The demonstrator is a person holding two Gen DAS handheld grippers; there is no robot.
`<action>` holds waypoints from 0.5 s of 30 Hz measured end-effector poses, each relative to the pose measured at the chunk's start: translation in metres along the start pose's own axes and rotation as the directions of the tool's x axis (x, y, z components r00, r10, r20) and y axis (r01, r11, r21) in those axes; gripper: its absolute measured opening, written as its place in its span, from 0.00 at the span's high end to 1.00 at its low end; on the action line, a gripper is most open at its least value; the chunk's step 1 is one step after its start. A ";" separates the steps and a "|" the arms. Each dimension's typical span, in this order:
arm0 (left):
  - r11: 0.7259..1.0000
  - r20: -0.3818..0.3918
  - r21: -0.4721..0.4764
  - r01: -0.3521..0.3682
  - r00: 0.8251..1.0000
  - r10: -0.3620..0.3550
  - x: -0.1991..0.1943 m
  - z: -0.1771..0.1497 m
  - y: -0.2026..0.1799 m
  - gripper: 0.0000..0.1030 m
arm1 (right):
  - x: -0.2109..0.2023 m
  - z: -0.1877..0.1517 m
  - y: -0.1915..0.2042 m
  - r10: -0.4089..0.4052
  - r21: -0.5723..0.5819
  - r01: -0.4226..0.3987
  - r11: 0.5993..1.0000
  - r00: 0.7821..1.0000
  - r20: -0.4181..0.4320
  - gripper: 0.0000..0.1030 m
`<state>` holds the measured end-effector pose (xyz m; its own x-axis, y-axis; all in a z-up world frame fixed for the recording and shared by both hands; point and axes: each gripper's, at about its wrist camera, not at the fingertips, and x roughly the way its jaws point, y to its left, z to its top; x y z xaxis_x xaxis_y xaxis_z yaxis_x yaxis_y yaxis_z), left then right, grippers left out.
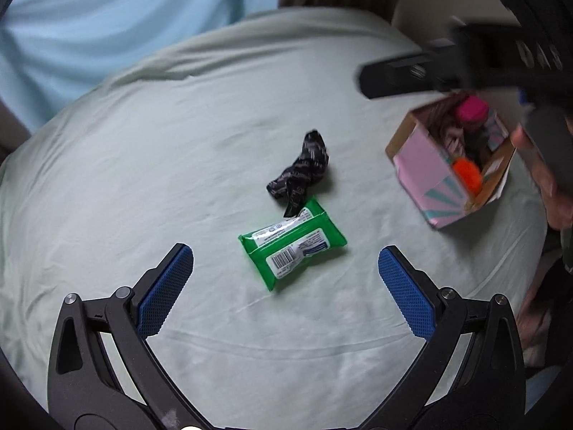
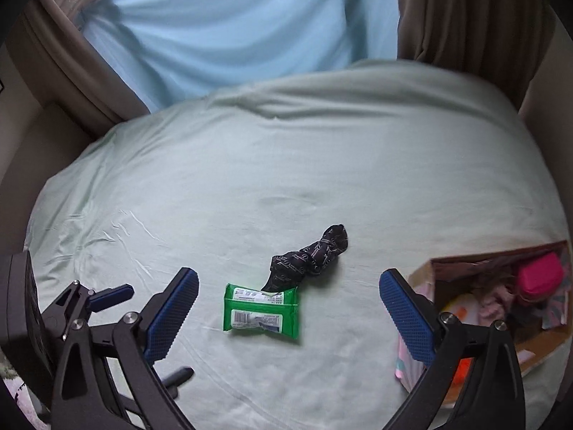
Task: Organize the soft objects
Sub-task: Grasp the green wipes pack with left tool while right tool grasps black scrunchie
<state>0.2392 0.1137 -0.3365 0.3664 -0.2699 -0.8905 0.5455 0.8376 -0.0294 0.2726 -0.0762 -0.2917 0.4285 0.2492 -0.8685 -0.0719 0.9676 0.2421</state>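
Observation:
A green wipes pack (image 1: 292, 245) lies on the pale green bed sheet (image 1: 179, 143), with a black patterned sock (image 1: 301, 172) touching its far edge. My left gripper (image 1: 284, 265) is open and empty, hovering just short of the pack. In the right wrist view the pack (image 2: 261, 311) and sock (image 2: 309, 256) lie between my open, empty right gripper (image 2: 288, 285) fingers, a little ahead. The right gripper shows blurred at the upper right of the left wrist view (image 1: 447, 68).
An open pink cardboard box (image 1: 429, 175) holding a pink item, an orange item and cloth stands to the right, also in the right wrist view (image 2: 501, 308). Light blue curtain (image 2: 232, 28) and brown curtain (image 2: 465, 18) hang beyond the bed's far edge.

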 end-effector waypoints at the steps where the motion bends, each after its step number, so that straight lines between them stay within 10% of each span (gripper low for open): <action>1: 1.000 -0.014 0.021 0.004 1.000 -0.004 0.013 0.001 -0.001 0.00 | 0.014 0.003 -0.002 0.002 0.005 -0.002 1.000 1.000 -0.018 0.02; 15: 0.974 -0.123 0.223 0.045 0.992 -0.017 0.141 0.001 -0.019 0.02 | 0.174 0.008 -0.035 0.031 0.060 -0.017 0.998 0.969 -0.246 0.02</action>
<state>0.2811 0.0598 -0.4607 0.2613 -0.2238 -0.9389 0.7158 0.6976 0.0329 0.3572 -0.0673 -0.4483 0.1908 0.2818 -0.9403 -0.0253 0.9590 0.2823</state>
